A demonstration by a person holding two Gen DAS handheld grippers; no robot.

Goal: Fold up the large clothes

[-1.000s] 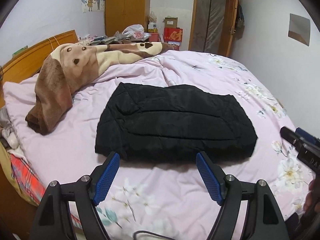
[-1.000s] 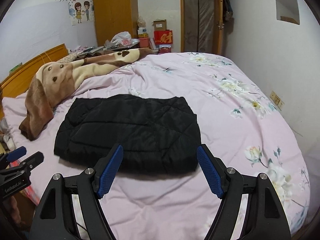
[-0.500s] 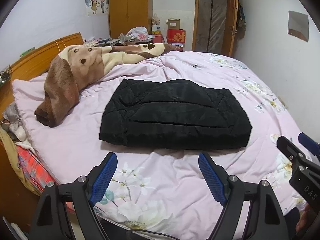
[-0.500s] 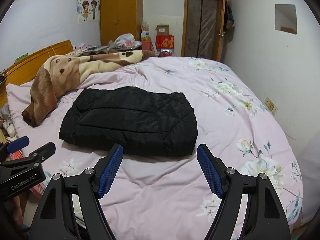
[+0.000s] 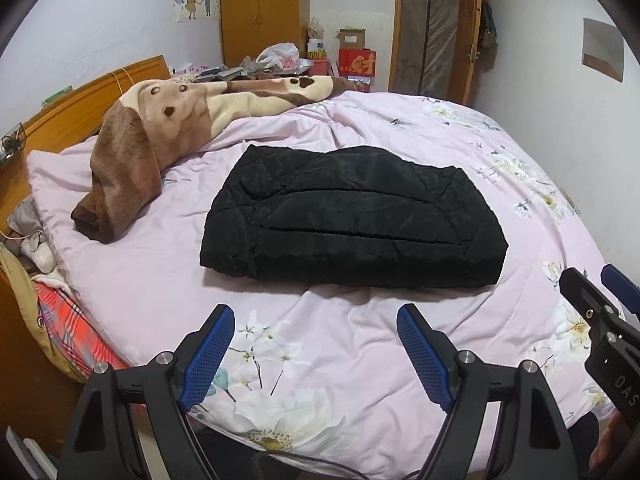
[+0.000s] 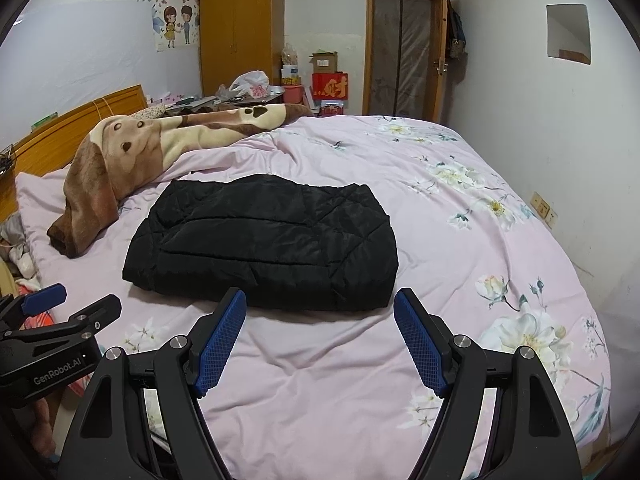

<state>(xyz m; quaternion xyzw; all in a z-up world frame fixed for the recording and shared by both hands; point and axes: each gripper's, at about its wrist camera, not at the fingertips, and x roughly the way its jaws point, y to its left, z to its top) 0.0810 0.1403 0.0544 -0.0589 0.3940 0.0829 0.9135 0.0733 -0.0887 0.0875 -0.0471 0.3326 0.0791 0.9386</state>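
Left wrist view: our left claw (image 5: 316, 354) and right claw (image 6: 320, 338) gape wide, empty, short of the folded jacket (image 5: 352, 216) on the bed (image 5: 400, 380).

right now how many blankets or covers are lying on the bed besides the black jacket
2. A brown and cream plush animal-print blanket lies bunched along the headboard side, left of the folded black quilted jacket. A pink floral quilt is spread over the bed beneath both. More may be hidden under it.
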